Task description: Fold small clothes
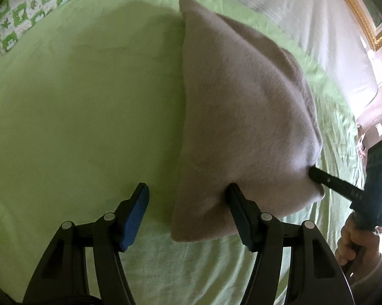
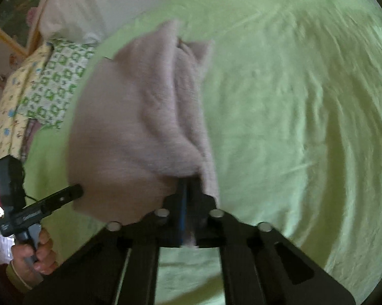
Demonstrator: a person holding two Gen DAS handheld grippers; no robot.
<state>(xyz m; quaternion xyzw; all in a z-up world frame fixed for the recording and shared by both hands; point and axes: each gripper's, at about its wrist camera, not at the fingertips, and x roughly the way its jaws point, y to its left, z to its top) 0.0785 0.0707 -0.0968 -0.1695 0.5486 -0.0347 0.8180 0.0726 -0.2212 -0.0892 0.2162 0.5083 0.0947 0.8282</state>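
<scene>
Green sheet (image 1: 64,127) – patterned, perhaps pillow (image 1: 26,10).

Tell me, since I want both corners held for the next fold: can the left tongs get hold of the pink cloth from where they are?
Probably yes. The left tongs stand open at the near edge of the pink cloth, one finger already against it, nothing between. The right tongs are shut on another corner.

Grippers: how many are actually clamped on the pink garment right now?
1. The right gripper is shut on the pink garment; the left gripper is open, one finger against the garment's edge.
</scene>
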